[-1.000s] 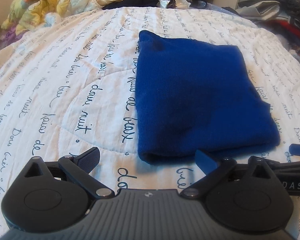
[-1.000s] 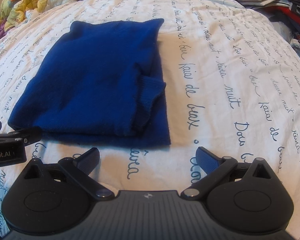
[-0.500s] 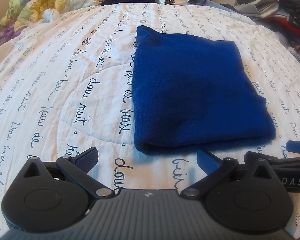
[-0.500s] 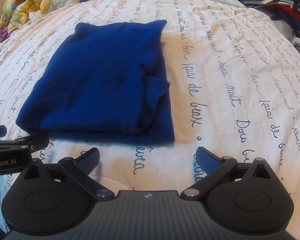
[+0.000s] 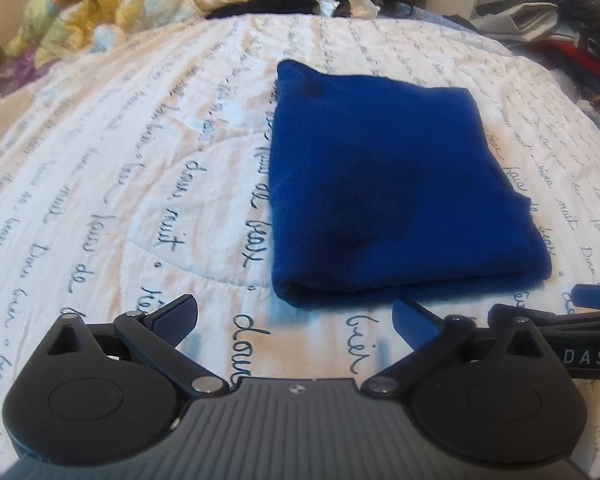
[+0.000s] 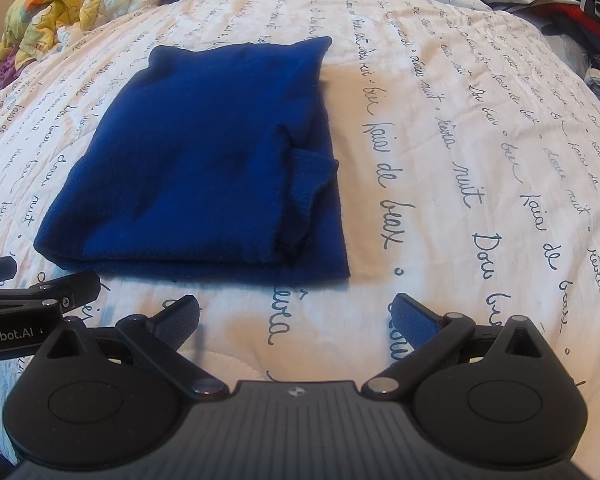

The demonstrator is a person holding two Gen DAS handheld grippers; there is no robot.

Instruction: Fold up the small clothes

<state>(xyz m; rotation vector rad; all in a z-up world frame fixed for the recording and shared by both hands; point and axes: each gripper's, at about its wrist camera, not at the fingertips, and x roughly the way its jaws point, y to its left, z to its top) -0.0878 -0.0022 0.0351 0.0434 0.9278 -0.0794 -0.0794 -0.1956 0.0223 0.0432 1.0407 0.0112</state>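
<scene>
blue knit garment (image 5: 384, 184) is the star here, folded into a chunky rectangle and lying flat in the middle of the bed, on a white quilt (image 5: 132, 184) covered in dark handwritten-style lettering. from the right-hand camera you can see a ribbed cuff (image 6: 312, 178) poking out of the fold along its right edge. heaps of other clothes (image 5: 100, 12) are piled along the far side of the bed, yellow and orange stuff on the left, darker things on the right. left gripper (image 5: 296, 322) sits just short of the garment's near edge, jaws wide apart, holding nothing. right gripper (image 6: 296, 320) is right beside it, jaws also spread open and empty, not touching the fabric.
</scene>
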